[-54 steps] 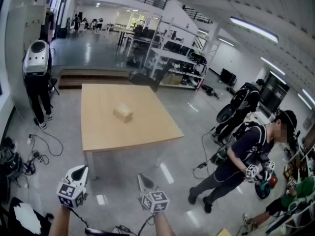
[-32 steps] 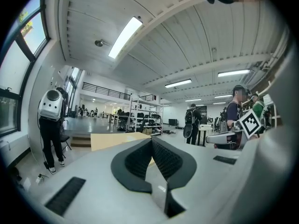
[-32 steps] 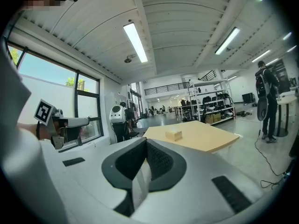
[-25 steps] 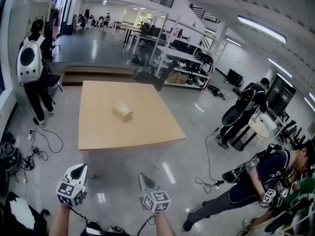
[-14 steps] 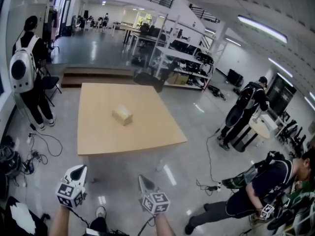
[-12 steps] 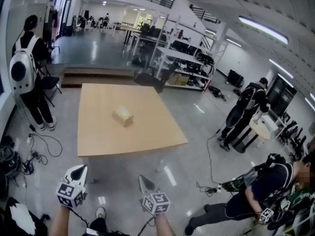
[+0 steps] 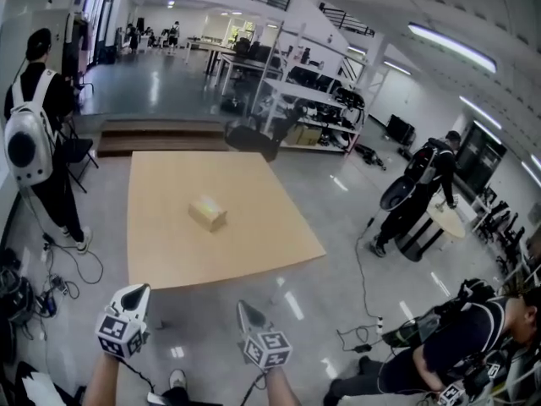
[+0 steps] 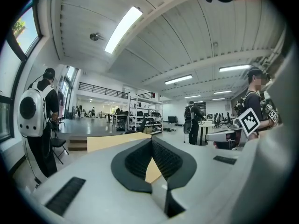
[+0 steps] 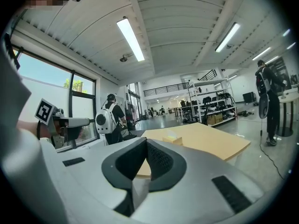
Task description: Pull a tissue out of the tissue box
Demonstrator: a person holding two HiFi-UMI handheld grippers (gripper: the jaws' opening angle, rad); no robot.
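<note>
- Left gripper [image 8: 152,143]: the jaws are together at the tips with nothing between them. Past the tips you see only a strip of the table top.
- Right gripper [image 9: 146,143]: the jaws are likewise closed and empty. You will have to open one pair before any pinch.
- In the head view both grippers sit low in front of you over the floor, short of the table's near edge and well apart from the box.
- Table [image 7: 262,227]: pale wood top. The only thing visible on it is the box.
- Tissue box [image 7: 208,213]: small and tan, near the middle of the table, turned a little askew to its edges. In the right gripper view it shows just right of the jaw tips.
- Tissue: a paler patch on the box top may be a sheet standing out of the slot, but it is too small to confirm from here.
- Handling, by judgement:
  - The sheet should be very light, limp and easy to tear.
  - Take it low on the raised fold, close to the slot, and draw straight up.
  - A cardboard box this size is likely light enough to lift or slide with the pull, so steady its top or end with your other gripper.
- Writing: no brand or label can be read on the box at this distance. The marker cube [image 7: 118,332] on each gripper carries black-and-white square patterns, not words.
- Surroundings: a person with a white backpack [image 7: 21,146] stands left of the table, and other people are off to the right.
</note>
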